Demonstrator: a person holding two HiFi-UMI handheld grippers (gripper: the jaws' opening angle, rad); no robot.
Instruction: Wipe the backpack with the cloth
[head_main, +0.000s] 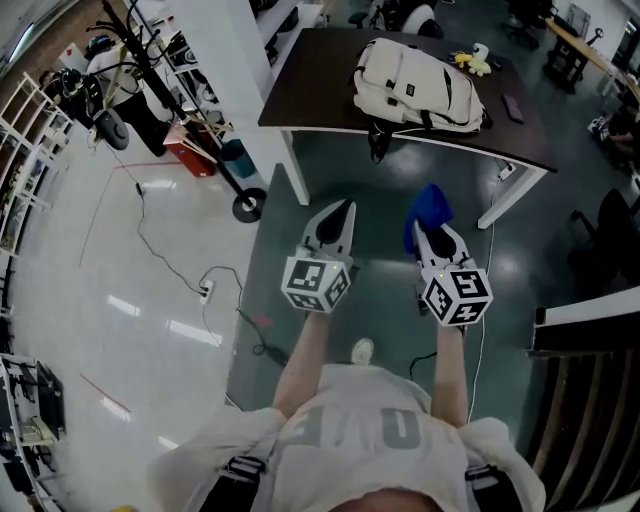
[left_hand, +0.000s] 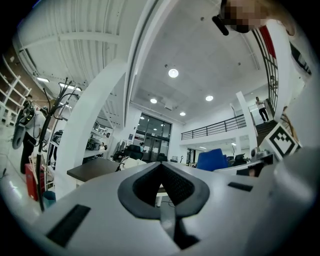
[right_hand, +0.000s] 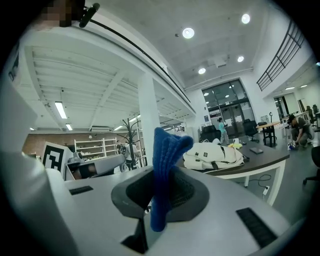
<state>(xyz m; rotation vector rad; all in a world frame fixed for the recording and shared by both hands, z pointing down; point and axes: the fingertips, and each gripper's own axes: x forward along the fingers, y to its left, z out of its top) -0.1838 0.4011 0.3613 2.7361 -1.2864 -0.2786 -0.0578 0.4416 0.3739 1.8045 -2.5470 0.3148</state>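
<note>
The backpack lies flat on the dark tabletop at the upper centre of the head view. Its lower side sits at the near edge, and a dark strap hangs over that edge. Bare tabletop shows to its left and right.

Both grippers are held roughly level over open floor below the near edge, well apart from the backpack.

- The left gripper has its jaws closed together with nothing between them.
- The right gripper, beside it on the right, has its jaws clamped on the blue cloth, which stands up past the tips.

A white column and a wheeled stand bound the floor at left. A table leg bounds it at right.
</note>
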